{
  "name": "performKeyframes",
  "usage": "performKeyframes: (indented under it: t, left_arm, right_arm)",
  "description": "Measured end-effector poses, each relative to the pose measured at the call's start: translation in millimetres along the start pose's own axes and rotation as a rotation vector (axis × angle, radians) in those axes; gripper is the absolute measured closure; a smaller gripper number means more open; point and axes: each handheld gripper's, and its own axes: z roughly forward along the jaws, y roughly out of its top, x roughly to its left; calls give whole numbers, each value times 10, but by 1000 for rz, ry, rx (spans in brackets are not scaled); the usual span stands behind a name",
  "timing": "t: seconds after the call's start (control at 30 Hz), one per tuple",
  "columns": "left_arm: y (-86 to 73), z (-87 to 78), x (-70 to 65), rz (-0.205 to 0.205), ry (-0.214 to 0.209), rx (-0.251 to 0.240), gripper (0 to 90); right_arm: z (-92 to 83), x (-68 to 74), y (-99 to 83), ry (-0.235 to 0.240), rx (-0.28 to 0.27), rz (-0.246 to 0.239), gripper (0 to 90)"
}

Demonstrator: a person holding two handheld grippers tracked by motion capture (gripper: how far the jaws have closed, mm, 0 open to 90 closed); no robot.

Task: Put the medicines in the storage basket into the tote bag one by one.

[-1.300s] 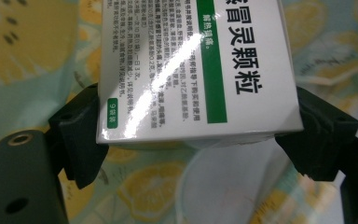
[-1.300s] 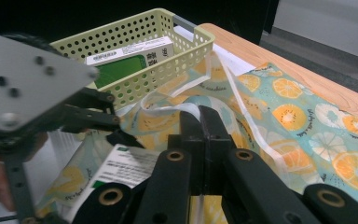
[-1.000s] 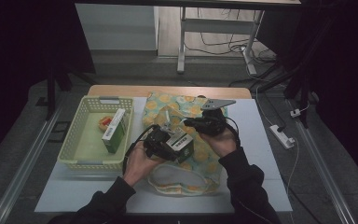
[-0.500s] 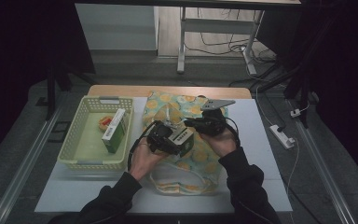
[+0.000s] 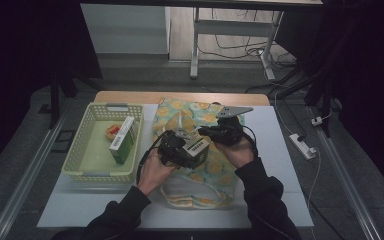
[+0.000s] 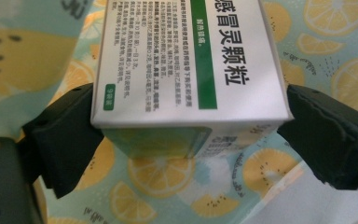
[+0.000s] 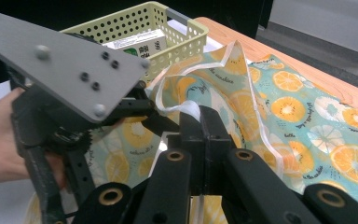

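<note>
Left gripper [image 6: 191, 135] has a white-and-green medicine box [image 6: 191, 65] between its two black jaws; the jaws have just been opening, and in the left gripper view the left pad sits at the box's corner while the right pad stands just off its edge, so the box lies between spread jaws and not in a firm pinch. The box stretches away from the gripper, printed face up, above the lemon-print cloth bag [image 6: 317, 60].

From the high view, the left gripper [image 5: 198, 145] hangs over the middle of the bag [image 5: 200, 180], the box [image 5: 198, 148] at its tip, with the person's left hand [image 5: 152, 170] behind it. Just to its right is the right gripper [image 5: 207, 131], held by the right hand [image 5: 240, 150].

That right gripper [image 7: 200, 114] has its jaws pressed together on the bag's white-trimmed rim [image 7: 186, 108], lifting the cloth into a peak in front of it. The rest of the bag [image 7: 307, 116] spreads flat on the table to its right. To its left in this view stands the left gripper with its grey three-cornered plate [image 7: 60, 60].

Beyond and left of both grippers sits a pale green plastic basket [image 5: 80, 160] on the table [image 5: 275, 165], well apart from the bag's opening. It holds another green-and-white box [image 5: 122, 140] on edge and a small orange item [image 5: 112, 131] too small to make out.
</note>
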Motion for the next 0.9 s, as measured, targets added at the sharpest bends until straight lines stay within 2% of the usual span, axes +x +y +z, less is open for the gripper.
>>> performKeyframes:
  t: [0.23,0.43,0.5,0.6,0.9]
  left_arm:
    - [-72,-149,-46,-5,-28,-37,58]
    - [-118,-280,-149,29,-61,-46,41]
    - [-135,-329,-171,32,-87,-56,35]
    - [-178,-391,-163,32,-120,-69,13]
    - [-304,-586,-79,6,-141,-92,0]
  right_arm:
    - [7,-5,-5,-1,1,3,898]
    - [11,-9,-10,-3,4,4,899]
    - [8,-11,-10,-2,2,4,898]
    - [4,-10,-10,-2,1,4,898]
    - [-1,-8,-9,-3,0,4,898]
